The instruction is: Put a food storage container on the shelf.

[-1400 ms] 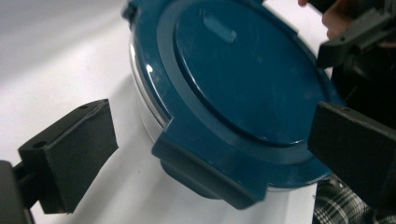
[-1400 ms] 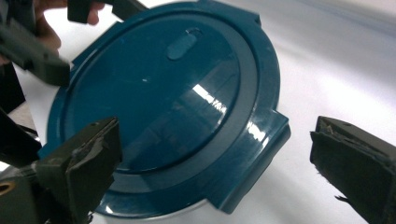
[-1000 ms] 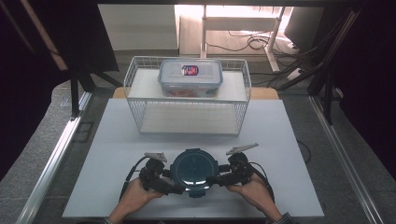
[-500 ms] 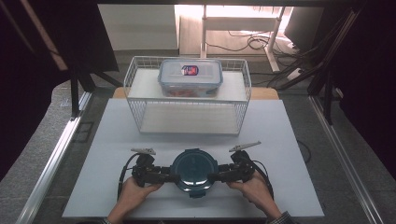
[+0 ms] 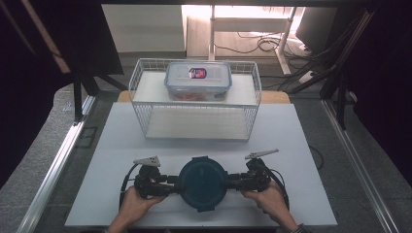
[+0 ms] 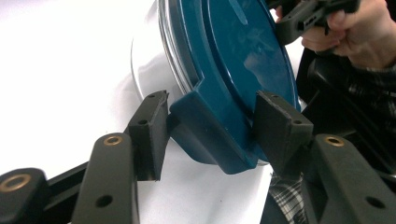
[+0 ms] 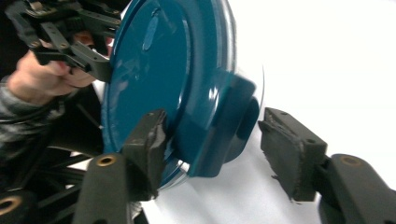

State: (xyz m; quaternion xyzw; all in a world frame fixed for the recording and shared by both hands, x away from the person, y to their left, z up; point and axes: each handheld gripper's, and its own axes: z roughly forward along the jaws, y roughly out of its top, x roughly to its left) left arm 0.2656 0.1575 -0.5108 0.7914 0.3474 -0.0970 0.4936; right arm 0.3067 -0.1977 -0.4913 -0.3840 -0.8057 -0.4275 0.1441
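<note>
- The left claw lies low over the white surface, held by the person's left hand, and points across toward the right claw.
- In the left gripper view its two pads bracket a locking tab of the round container's dark blue lid. The jaws have just been closing. The right pad looks to touch the tab's edge, while a narrow gap shows at the left pad, so the claw is not yet clenched on it.
- The round container sits on the surface directly between the two claws, its clear body under the blue lid.
- The right claw, held by the right hand, points back toward the left claw from the container's far side.
- In the right gripper view another tab of the lid lies between its pads. These jaws have also just been closing. The left pad sits against the lid's rim, and the right pad stands clear of the tab, so this claw is still released.
- Beyond both claws, well apart from them, a white wire basket stands on the surface.
- A rectangular clear box with a snap lid rests on the basket's upper shelf.
</note>
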